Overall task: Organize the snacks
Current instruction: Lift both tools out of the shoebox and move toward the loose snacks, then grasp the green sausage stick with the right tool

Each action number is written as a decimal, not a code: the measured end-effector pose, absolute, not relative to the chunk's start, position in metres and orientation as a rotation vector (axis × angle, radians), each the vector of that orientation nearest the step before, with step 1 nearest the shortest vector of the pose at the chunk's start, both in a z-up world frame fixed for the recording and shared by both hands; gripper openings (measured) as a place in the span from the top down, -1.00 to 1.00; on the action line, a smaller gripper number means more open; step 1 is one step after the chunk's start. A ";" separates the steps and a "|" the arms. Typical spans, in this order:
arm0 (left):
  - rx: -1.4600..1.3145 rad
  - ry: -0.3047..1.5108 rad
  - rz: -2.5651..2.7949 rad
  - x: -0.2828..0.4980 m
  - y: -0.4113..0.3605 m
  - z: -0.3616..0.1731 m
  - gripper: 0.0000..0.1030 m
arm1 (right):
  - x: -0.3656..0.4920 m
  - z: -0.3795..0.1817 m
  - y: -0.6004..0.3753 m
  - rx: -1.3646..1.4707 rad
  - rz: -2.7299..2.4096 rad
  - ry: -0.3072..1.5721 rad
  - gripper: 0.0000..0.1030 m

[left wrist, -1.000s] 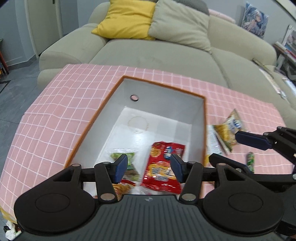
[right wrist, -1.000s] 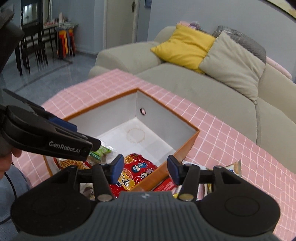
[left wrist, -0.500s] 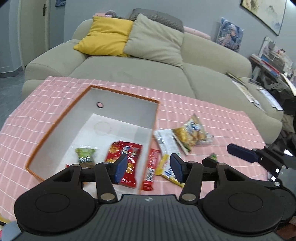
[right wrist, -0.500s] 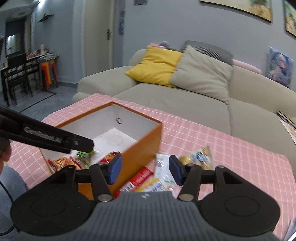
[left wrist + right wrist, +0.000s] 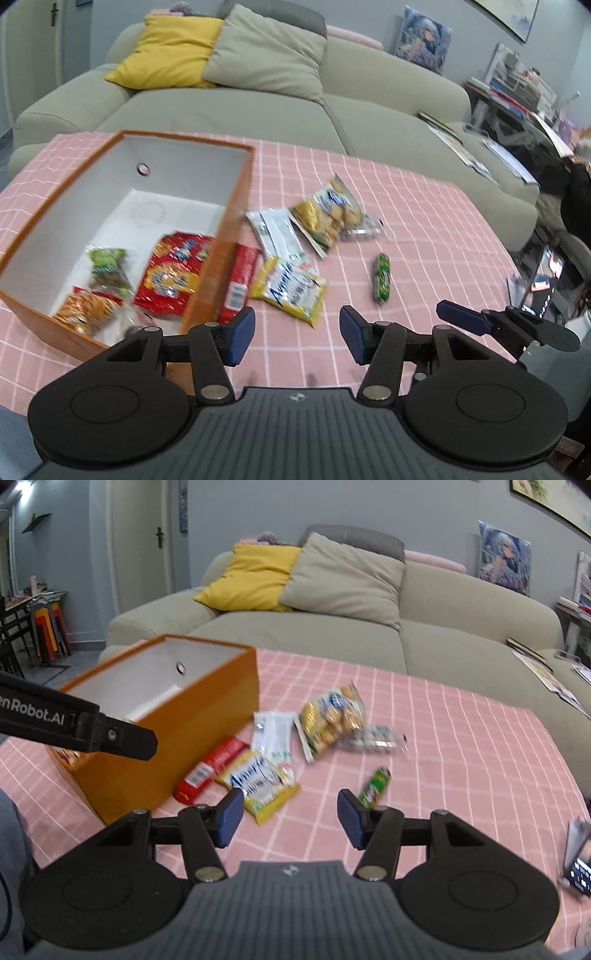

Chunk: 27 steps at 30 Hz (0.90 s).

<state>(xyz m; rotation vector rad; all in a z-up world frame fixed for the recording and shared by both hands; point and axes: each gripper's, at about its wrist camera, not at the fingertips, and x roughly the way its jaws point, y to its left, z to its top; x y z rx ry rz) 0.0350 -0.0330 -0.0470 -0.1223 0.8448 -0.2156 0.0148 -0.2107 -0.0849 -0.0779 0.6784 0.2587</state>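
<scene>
An orange box (image 5: 236, 206) with a white inside stands on the pink checked tablecloth (image 5: 424, 229); it also shows in the right wrist view (image 5: 207, 716). Inside lie a red packet (image 5: 173, 271), a green packet (image 5: 105, 260) and an orange packet (image 5: 86, 312). Beside the box lie a red bar (image 5: 210, 770), a yellow packet (image 5: 258, 784), a white packet (image 5: 273, 733), a biscuit bag (image 5: 330, 716), a clear packet (image 5: 376, 738) and a small green snack (image 5: 375, 786). My left gripper (image 5: 297, 334) is open and empty above the cloth. My right gripper (image 5: 290, 818) is open and empty, near the green snack.
A beige sofa (image 5: 332, 627) with a yellow cushion (image 5: 255, 576) and a grey cushion (image 5: 343, 576) stands behind the table. Magazines (image 5: 535, 661) lie on its right end. A phone (image 5: 578, 860) lies at the table's right edge. Chairs and stools (image 5: 48, 624) stand far left.
Both grippers have pulled back and to the right, away from over the box. The loose snacks beside the box have come into view. Both grippers stay open and empty.
</scene>
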 end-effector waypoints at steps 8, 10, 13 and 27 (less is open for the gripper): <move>-0.091 0.877 -0.226 0.041 -0.047 -0.067 -0.21 | 0.017 -0.101 -0.221 -0.050 0.219 0.697 -0.20; -0.077 0.891 -0.223 0.047 -0.050 -0.071 -0.21 | 0.022 -0.104 -0.220 -0.041 0.220 0.717 -0.20; -0.051 0.911 -0.213 0.056 -0.055 -0.076 -0.20 | 0.030 -0.110 -0.220 -0.057 0.206 0.732 -0.20; -0.163 1.025 -0.140 0.100 -0.070 -0.118 -0.19 | 0.086 -0.139 -0.250 -0.095 0.123 0.795 -0.09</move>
